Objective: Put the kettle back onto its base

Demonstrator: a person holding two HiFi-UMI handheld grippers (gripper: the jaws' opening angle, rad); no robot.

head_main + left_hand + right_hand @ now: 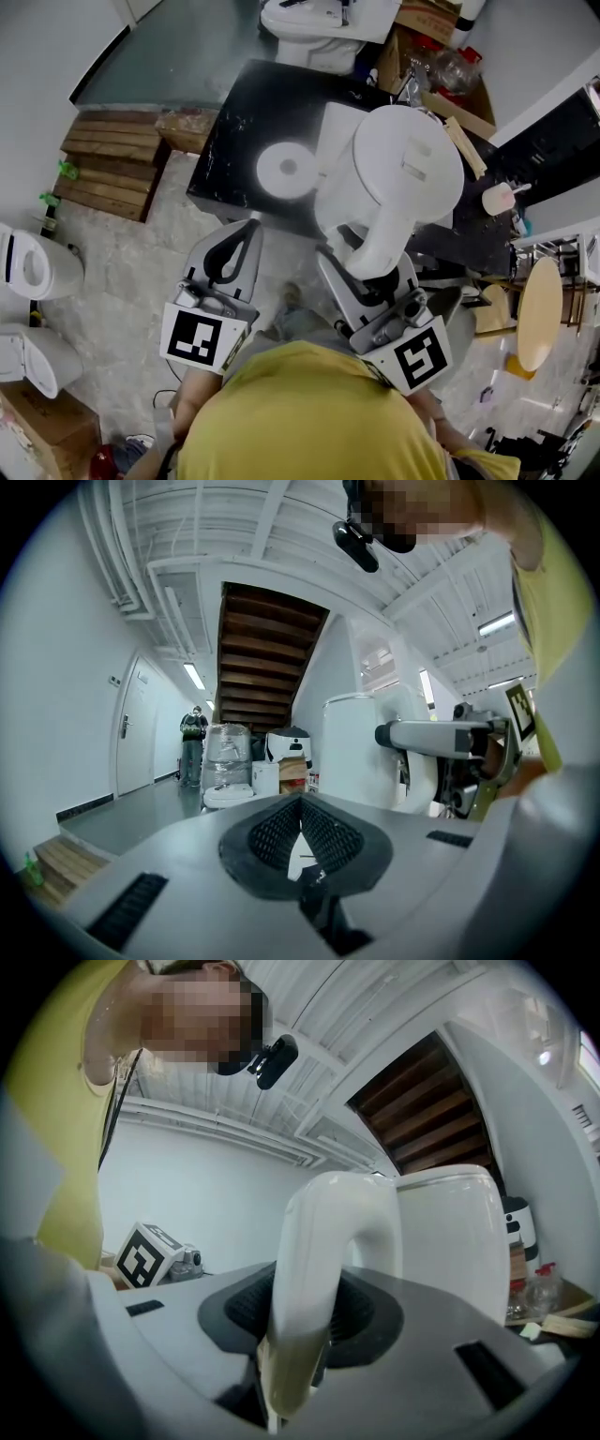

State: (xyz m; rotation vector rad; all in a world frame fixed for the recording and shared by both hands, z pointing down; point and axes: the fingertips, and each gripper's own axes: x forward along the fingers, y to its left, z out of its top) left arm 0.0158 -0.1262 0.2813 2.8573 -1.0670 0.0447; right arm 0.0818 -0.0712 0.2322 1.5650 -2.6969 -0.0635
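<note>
1. While my right claw (370,267) is clamped on the handle (314,1269) of the white kettle (398,173), the kettle hangs in the air over the near right part of the black table (220,141). So I judge the pick-up as done.
2. My pads press on both sides of the handle's lower part. The kettle's body stands beyond my jaws, and it looks roughly upright.
3. My left claw (225,262) is closed with nothing between its pads. It points at the table's near edge and takes no part in the carry.
4. The round white base (286,171) lies bare on the table. In the head view it shows just to the left of the kettle, and nothing sits on it.
5. The kettle is not yet over the base, so the placing itself is all left to do.
6. As I judge it, what remains is to bring the kettle across until its bottom is centred over the base. After that I lower it until it seats, then let go of the handle.
</note>
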